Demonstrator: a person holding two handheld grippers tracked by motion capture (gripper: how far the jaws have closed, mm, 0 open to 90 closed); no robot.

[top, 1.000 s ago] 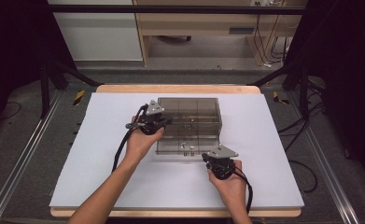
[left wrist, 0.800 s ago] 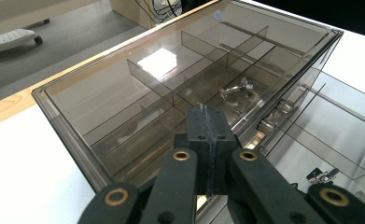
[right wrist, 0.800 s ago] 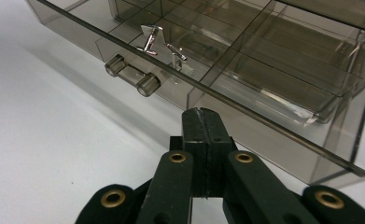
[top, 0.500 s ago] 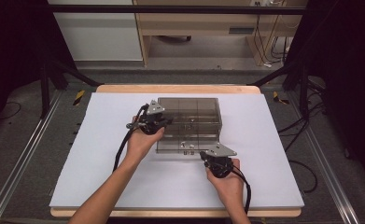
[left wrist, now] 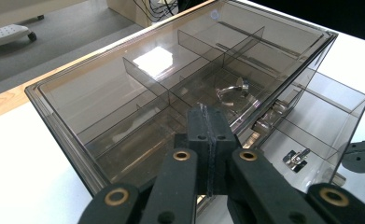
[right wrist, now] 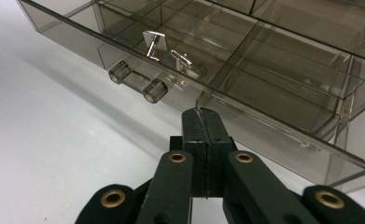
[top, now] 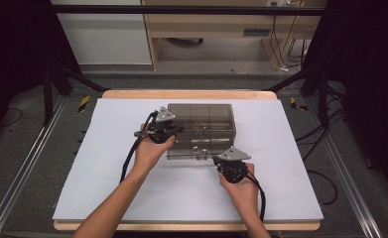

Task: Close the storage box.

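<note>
A smoky see-through compartment box (top: 201, 121) stands mid-table with its lower drawer (top: 194, 150) pulled out toward me. My left gripper (top: 175, 130) is shut, tips (left wrist: 207, 114) against the box's left top edge, nothing between them. In the left gripper view, silver cufflinks (left wrist: 296, 158) lie in the drawer (left wrist: 325, 112). My right gripper (top: 229, 159) is shut and empty, its tips (right wrist: 202, 114) right at the drawer's front wall (right wrist: 264, 121), right of the clear handle (right wrist: 138, 81). Two cufflinks (right wrist: 153, 44) sit behind that wall.
The box rests on a white mat (top: 107, 163) over a wooden table (top: 181, 94). Metal rails (top: 23, 173) run along both sides. Cables trail from each gripper toward me. A shelf unit (top: 211, 29) stands on the floor beyond the table.
My right gripper has crept slightly left and forward, closer to the drawer's front. The left gripper and the box stayed where they were.
</note>
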